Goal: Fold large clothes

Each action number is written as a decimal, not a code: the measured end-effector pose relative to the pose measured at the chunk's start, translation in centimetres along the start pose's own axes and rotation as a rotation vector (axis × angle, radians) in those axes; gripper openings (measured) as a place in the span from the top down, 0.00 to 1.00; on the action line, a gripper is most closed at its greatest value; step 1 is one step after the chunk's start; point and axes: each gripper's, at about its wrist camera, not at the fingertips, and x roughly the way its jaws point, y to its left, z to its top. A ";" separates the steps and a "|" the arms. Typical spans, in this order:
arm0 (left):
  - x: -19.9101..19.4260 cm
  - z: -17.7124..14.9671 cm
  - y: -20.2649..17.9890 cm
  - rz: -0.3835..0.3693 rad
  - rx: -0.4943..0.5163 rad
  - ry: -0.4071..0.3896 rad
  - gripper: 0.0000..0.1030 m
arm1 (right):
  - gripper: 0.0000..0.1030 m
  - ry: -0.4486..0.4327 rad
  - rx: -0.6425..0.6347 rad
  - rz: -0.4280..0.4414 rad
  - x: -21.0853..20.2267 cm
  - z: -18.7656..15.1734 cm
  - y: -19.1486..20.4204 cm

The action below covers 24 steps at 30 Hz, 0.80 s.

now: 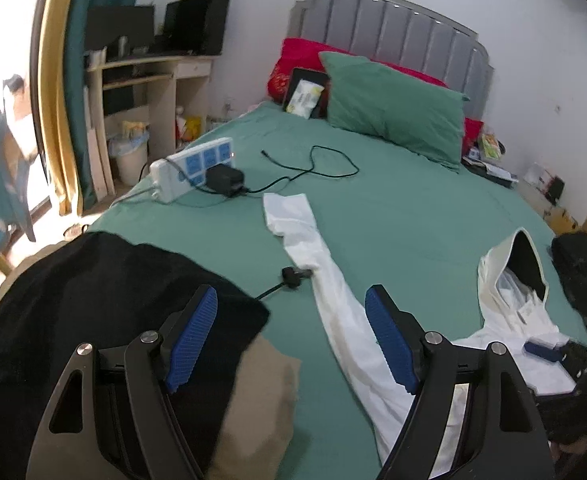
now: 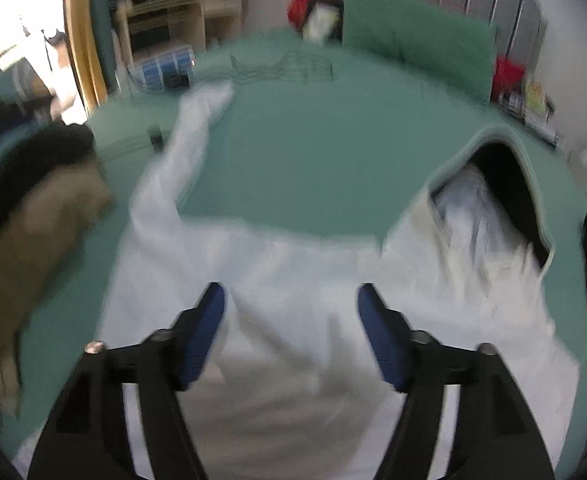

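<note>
On bed (image 1: 413, 208), white hoodie (image 2: 301, 280) spread flat, sleeve (image 1: 293, 216) flung toward power strip (image 1: 193, 168), hood (image 1: 513, 268) at right. Both grippers, left (image 1: 291, 316) and right (image 2: 291, 312), gaping, gripping nothing. Likely early in fold: next, pinch sleeve cuff, carry across body.
</note>
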 end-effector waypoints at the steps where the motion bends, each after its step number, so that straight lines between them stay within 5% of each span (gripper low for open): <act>1: -0.1 0.1 0.7 -0.009 -0.022 -0.006 0.22 | 0.23 -0.038 -0.016 0.003 -0.2 1.0 0.7; 5: 0.0 0.7 3.1 -0.013 -0.094 -0.009 0.22 | 0.23 -0.066 -0.090 0.089 3.2 4.6 4.7; 9: 0.3 0.9 4.7 0.008 -0.119 0.001 0.22 | 0.24 0.019 -0.017 0.261 10.6 7.3 7.0; 11: 0.5 1.0 5.7 0.029 -0.136 0.005 0.22 | 0.32 0.094 0.030 0.336 14.2 7.8 7.9; 12: 0.6 1.1 6.1 0.031 -0.148 0.009 0.22 | 0.50 0.128 0.041 0.344 15.8 7.9 8.3; 13: 0.6 1.2 6.6 0.025 -0.170 0.015 0.22 | 0.75 0.161 0.040 0.336 16.9 7.9 8.7; 15: 0.6 1.4 6.9 0.010 -0.191 0.018 0.22 | 0.96 0.147 0.011 0.285 17.5 8.0 8.8; 24: 0.8 0.5 2.5 -0.069 -0.117 0.055 0.22 | 0.96 0.055 -0.029 0.088 8.2 3.9 1.8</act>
